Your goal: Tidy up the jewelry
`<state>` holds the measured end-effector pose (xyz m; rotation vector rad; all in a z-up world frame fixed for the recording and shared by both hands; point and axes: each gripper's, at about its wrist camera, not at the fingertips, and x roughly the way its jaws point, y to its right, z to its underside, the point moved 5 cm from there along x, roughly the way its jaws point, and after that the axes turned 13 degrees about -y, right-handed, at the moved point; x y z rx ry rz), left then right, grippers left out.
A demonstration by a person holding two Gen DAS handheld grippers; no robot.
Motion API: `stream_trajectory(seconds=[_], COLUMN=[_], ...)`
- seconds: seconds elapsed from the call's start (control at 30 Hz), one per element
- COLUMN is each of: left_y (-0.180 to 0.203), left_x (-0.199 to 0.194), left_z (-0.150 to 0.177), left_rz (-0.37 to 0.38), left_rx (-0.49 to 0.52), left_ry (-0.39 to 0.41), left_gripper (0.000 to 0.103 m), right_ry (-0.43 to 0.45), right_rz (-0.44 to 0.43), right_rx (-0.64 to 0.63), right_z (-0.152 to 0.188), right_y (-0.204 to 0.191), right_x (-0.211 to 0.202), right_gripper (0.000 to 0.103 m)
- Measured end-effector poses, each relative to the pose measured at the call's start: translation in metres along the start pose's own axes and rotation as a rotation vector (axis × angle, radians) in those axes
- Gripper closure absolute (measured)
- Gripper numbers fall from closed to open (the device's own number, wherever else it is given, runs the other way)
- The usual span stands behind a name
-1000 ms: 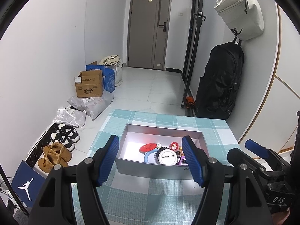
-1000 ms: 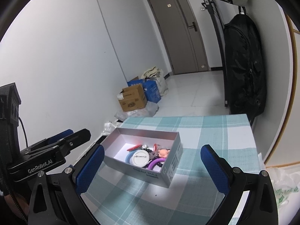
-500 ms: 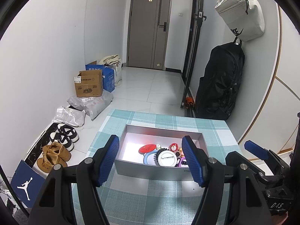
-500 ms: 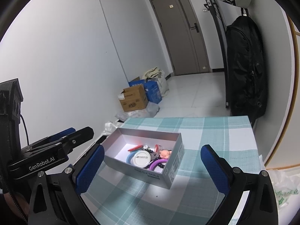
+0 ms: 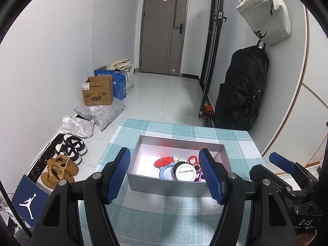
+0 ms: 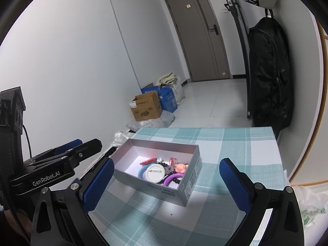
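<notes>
A grey open box [image 5: 164,188] [image 6: 131,175] stands on the teal checked tablecloth [image 5: 164,221]. Heaped in its right half are a white pin badge [image 5: 183,172] [image 6: 153,173], a red disc [image 5: 163,161], a blue ring [image 5: 163,173], a purple ring [image 6: 171,179] and a small pink figure [image 6: 181,167]. My left gripper [image 5: 165,176] is open just short of the box, its blue pads framing the near wall without touching it. The right gripper [image 6: 167,184] is open wider at the box's right near corner, holding nothing.
The table's far edge [image 5: 184,123] drops to a white tiled floor. On the floor at left are cardboard boxes [image 5: 98,93], parcels and shoes [image 5: 61,169]. A black backpack [image 5: 244,90] hangs by the right wall, with a white bag [image 5: 266,14] above it.
</notes>
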<state>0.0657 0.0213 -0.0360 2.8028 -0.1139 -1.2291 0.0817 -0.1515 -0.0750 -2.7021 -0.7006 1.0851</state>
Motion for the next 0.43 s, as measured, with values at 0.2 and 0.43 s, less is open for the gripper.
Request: stream_trajectory(seconds=[0.2, 0.43], left_y=[-0.0019, -0.0082], left_x=[-0.0027, 0.0014], left_z=[-0.0015, -0.0026], left_rz=[0.013, 0.038], left_rx=[-0.018, -0.046], left_ry=[0.006, -0.012], left_gripper=[0.038, 0.038], right_ry=[-0.006, -0.012], right_rz=[0.0, -0.006], right_rx=[-0.002, 0.004], right_z=[0.0001, -0.0014], right_y=[-0.0011, -0.0008], right_x=[0.0029, 0.0057], right_gripper=[0.0, 0.0])
